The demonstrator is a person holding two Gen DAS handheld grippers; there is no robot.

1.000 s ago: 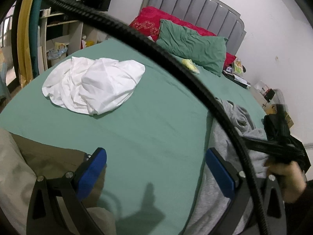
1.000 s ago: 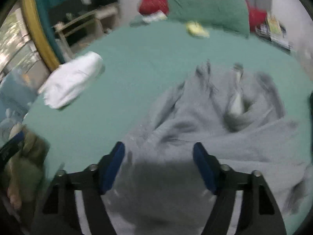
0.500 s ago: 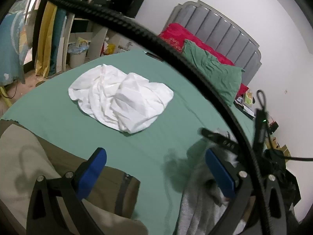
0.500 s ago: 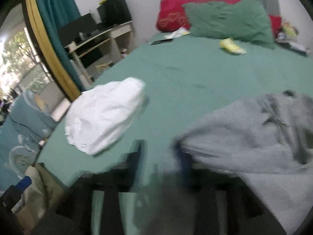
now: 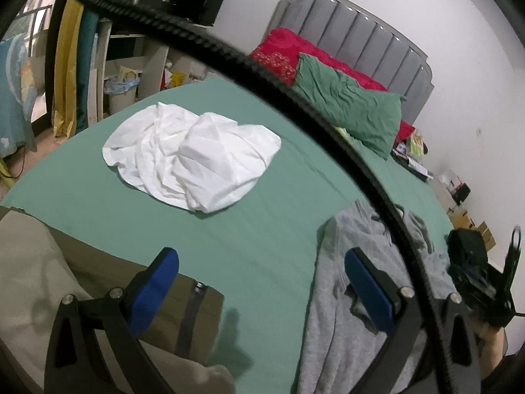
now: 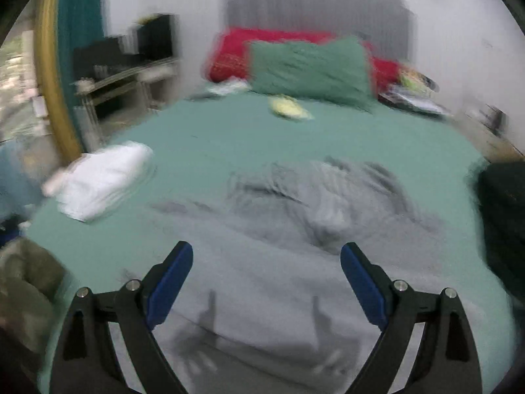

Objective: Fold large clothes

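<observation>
Since neither holds cloth, the left gripper [image 5: 261,282] and right gripper [image 6: 266,277] both gape apart, the crumpled grey sweatshirt [image 6: 295,246] lying unfolded on the bed [image 6: 213,138] just beneath the right one.

Bed layout, seen from its foot end

A crumpled sheet [image 5: 193,157] lies on the left part of the bed [image 5: 262,229], well apart from the sweatshirt [image 5: 344,295], which sprawls on the right part near the foot. Two pillows [image 5: 347,105] lean at the far end before the headboard [image 5: 354,29], one in front of the other. A small item [image 6: 288,108] lies on the bed just before the front pillow. Shelves [image 5: 131,62] stand left of the bed; a jacket [image 5: 98,295] lies at the near left edge.
</observation>
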